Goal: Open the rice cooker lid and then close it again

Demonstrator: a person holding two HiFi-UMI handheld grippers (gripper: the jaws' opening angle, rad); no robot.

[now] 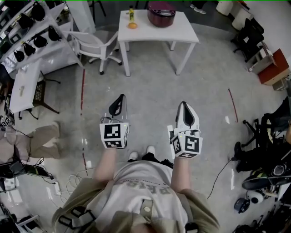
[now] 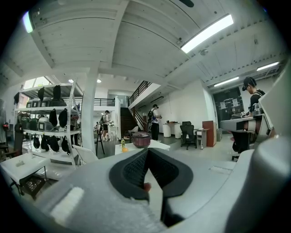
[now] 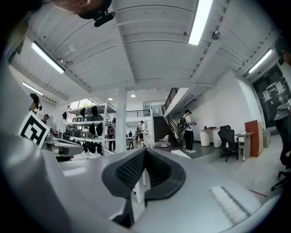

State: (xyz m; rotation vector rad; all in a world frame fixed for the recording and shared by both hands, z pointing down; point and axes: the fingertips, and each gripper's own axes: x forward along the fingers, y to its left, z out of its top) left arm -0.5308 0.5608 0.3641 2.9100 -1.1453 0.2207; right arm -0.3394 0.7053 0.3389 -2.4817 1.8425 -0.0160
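Head view: left gripper [image 1: 120,97] and right gripper [image 1: 183,104] are held side by side in front of the person, both pointing toward the white table [image 1: 182,34], well apart from it. The rice cooker [image 1: 161,13] sits on the table's far side with its lid down, and an orange [image 1: 132,25] lies to its left.
Left gripper view: jaws pinched together with nothing between them, rice cooker [image 2: 141,139] far beyond the tips.
Right gripper view: same, jaws together and empty, rice cooker [image 3: 162,145] distant.

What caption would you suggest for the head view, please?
Left gripper and right gripper, both shut and empty, face the rice cooker on a white table.
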